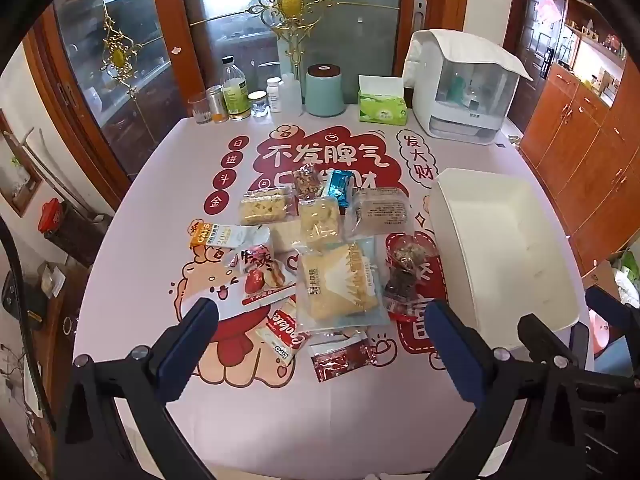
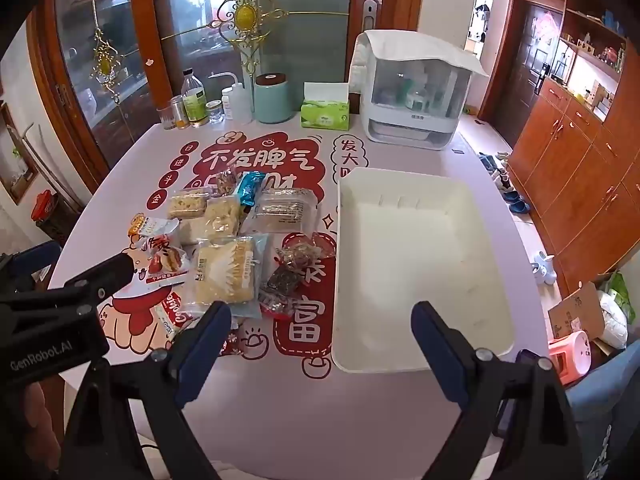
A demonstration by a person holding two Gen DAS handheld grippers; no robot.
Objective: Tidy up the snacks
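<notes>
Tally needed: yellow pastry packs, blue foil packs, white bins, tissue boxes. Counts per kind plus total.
Yellow pastry packs: 3
Blue foil packs: 1
White bins: 1
Tissue boxes: 1
Total: 6

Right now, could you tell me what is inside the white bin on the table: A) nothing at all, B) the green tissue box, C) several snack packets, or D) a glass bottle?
A: the white bin shows only its bare floor, while the snack packets all lie on the table to its left, and both grippers are open and hold nothing.
</notes>
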